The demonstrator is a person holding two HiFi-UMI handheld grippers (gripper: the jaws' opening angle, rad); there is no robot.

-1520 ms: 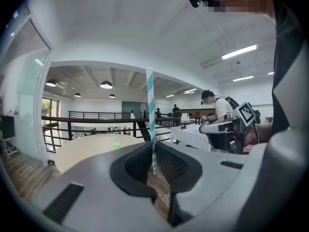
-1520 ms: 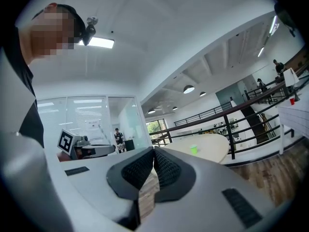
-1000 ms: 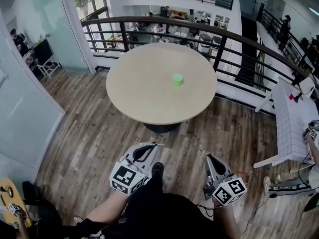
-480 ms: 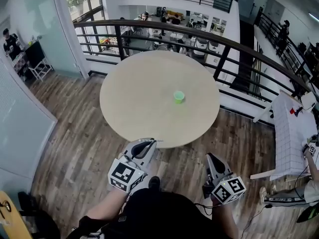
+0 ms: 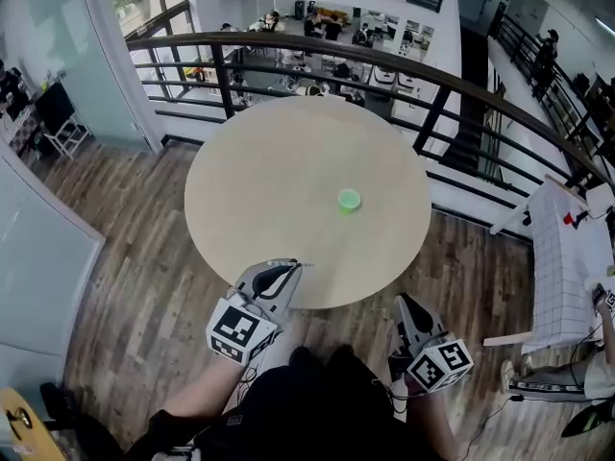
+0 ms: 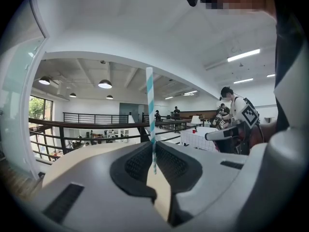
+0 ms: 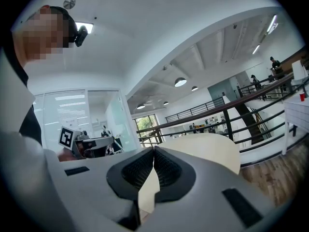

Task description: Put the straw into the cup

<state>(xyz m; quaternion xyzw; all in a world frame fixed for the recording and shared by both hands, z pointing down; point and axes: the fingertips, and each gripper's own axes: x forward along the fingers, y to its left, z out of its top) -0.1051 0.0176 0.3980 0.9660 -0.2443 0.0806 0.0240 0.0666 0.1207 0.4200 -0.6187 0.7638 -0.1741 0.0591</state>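
my left gripper (image 6: pixel 153 153) pinches the striped straw (image 6: pixel 150 105) upright between its pads; my right gripper (image 7: pixel 153 153) is closed on nothing. the green cup (image 5: pixel 349 199) stands on the round table (image 5: pixel 259 171), well apart from both. i should bring the straw's lower end over the cup's mouth, then lower it straight in.

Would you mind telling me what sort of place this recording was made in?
Probably an open-plan office mezzanine: a black metal railing overlooks desks on a lower floor, with a round pale wooden table on wood-plank flooring.
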